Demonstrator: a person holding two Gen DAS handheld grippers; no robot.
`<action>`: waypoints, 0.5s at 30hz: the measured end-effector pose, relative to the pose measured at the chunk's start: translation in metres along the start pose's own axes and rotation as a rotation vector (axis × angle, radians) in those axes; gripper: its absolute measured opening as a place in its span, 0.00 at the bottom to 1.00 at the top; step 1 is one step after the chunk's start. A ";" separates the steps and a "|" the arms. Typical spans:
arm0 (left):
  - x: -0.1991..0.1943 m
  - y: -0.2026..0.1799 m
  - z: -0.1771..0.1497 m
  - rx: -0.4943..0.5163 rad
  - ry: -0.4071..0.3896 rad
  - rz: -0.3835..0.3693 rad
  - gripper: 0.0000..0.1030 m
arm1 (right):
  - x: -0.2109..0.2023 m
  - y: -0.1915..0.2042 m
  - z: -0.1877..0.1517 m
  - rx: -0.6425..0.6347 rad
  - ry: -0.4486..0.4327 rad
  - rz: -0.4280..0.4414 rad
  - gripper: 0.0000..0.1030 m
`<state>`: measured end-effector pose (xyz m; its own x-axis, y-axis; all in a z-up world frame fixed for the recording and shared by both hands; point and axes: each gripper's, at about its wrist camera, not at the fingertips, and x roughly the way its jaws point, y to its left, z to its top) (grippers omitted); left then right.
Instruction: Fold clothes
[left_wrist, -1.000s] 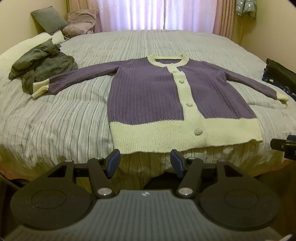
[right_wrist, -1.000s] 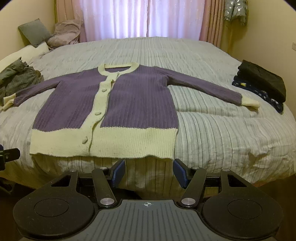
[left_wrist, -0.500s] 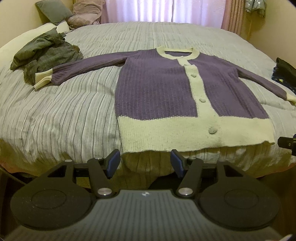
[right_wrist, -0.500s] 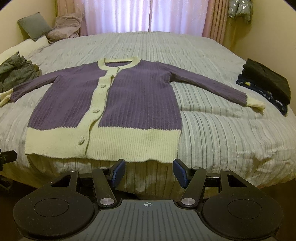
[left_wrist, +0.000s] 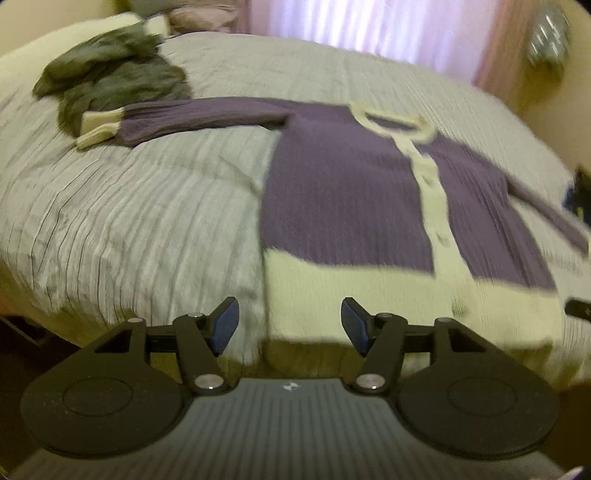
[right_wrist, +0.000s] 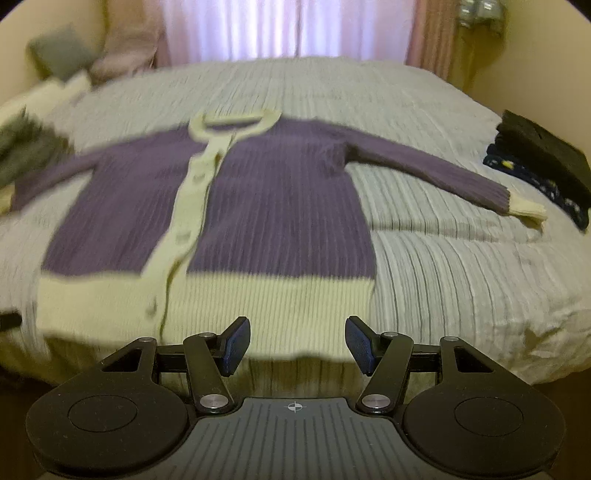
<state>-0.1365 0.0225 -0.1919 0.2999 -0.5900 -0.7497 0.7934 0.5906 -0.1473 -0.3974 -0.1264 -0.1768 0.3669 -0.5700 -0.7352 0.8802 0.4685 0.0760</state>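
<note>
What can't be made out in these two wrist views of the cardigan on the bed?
- Cardigan buttons: motion blur in both views smears them.
- Its far sleeve cuff: cut off by the right edge in the left wrist view.
- Grey clothes pile: too blurred to tell the garments.
- Folded dark stack: which items, unclear.
- Cardigan hem edge: partly behind the right gripper.

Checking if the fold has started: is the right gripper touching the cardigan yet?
Apart. In the right wrist view the right gripper hangs open before the bed edge, both pads bare, with the cardigan's cream hem lying flat beyond them.
</note>
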 end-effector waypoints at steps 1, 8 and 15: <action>0.003 0.011 0.006 -0.044 -0.016 -0.011 0.61 | 0.002 -0.007 0.003 0.042 -0.020 0.019 0.59; 0.045 0.098 0.050 -0.348 -0.080 -0.047 0.61 | 0.041 -0.062 0.026 0.283 -0.023 0.079 0.59; 0.103 0.187 0.097 -0.664 -0.198 -0.091 0.61 | 0.080 -0.083 0.050 0.343 0.010 -0.011 0.59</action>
<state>0.0945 0.0188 -0.2340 0.3889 -0.7051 -0.5930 0.3473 0.7084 -0.6145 -0.4260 -0.2445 -0.2077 0.3550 -0.5665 -0.7436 0.9348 0.2072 0.2884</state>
